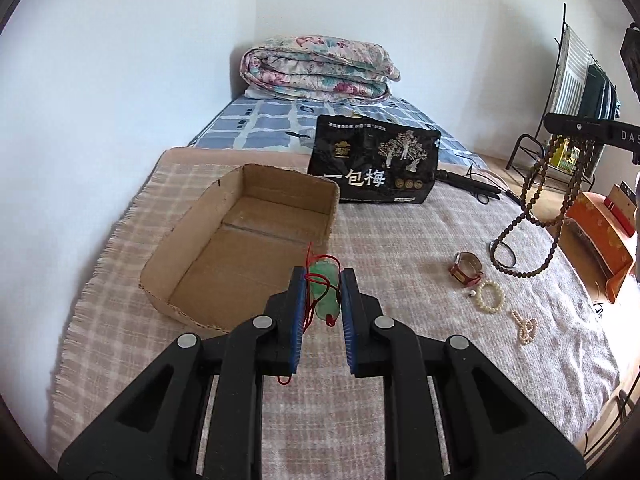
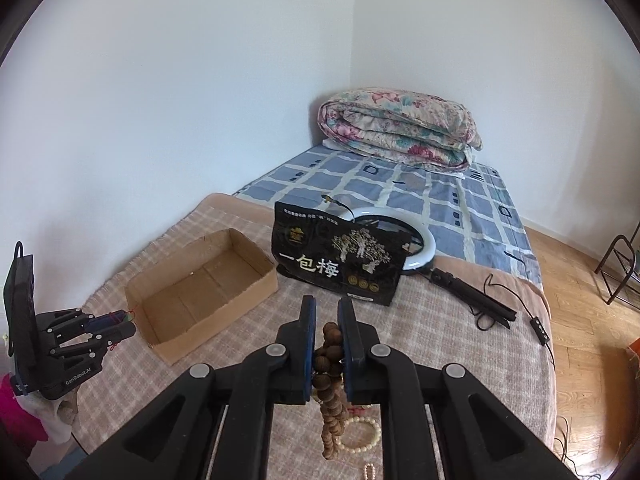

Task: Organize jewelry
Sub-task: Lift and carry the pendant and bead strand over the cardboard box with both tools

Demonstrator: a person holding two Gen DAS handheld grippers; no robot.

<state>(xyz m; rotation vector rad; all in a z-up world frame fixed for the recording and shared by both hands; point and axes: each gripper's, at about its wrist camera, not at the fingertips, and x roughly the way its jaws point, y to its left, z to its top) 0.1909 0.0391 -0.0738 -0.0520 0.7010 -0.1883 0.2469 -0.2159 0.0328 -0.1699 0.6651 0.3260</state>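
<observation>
My left gripper (image 1: 323, 280) is shut on a green jade pendant (image 1: 325, 292) with a red cord, held just right of the near corner of an empty cardboard box (image 1: 240, 248). My right gripper (image 2: 326, 314) is shut on a long brown wooden bead necklace (image 2: 330, 364), which hangs down in loops (image 1: 536, 216) above the blanket. On the blanket lie a red-strapped watch (image 1: 466, 266), a cream bead bracelet (image 1: 490, 296) and a small pearl strand (image 1: 526, 330). The right wrist view shows the left gripper (image 2: 128, 322) at the box's (image 2: 200, 292) left end.
A black snack bag (image 1: 374, 164) stands behind the box, with a ring light (image 2: 416, 248) and its black stand (image 2: 472, 292) beyond. A folded floral quilt (image 1: 316, 68) sits at the bed's far end. An orange box (image 1: 600, 232) and a metal rack (image 1: 576, 92) stand at the right.
</observation>
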